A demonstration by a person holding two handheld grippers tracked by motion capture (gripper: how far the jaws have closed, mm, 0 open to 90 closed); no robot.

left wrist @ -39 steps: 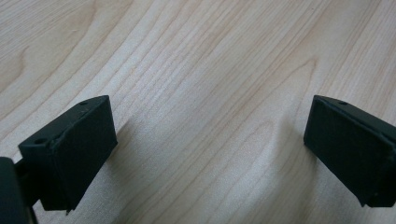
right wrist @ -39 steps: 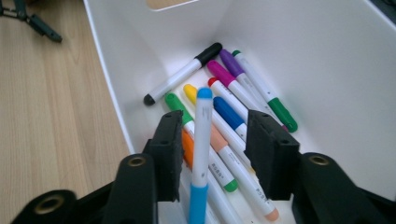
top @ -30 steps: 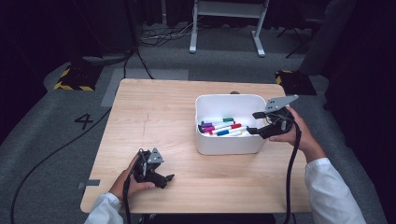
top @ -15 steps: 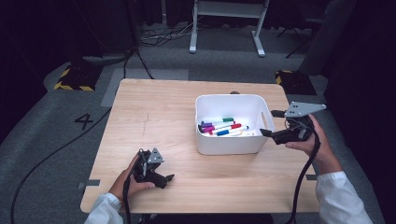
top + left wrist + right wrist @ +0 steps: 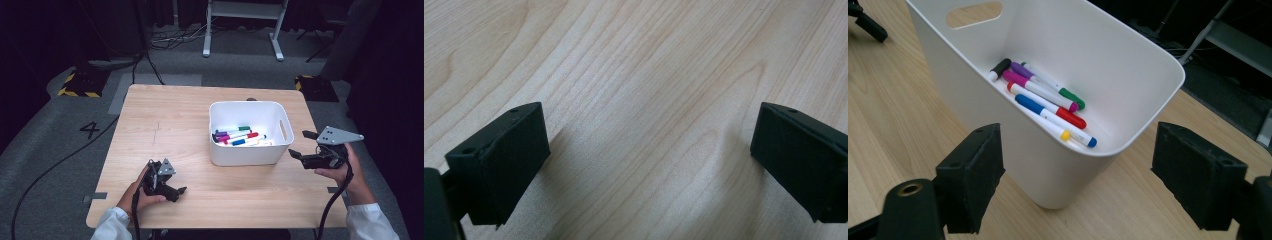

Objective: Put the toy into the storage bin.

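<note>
With the right hand-held gripper (image 5: 302, 151) empty, its jaws just widened, beside the white bin (image 5: 248, 159) of markers (image 5: 239, 136), we should retreat clear of its rim.

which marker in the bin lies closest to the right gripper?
The yellow-tipped marker, lying against the white bin's near wall, on the side facing the right gripper; the blue, red, purple and green ones lie behind it.

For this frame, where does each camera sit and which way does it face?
High view: above the person's table edge, facing forward and down; table, both forearms, left gripper, right gripper.
Left gripper view: faces bare tabletop between open jaws.
Right gripper view: faces white bin of markers between open jaws.
Shared: bin and markers, high and right gripper views.
</note>
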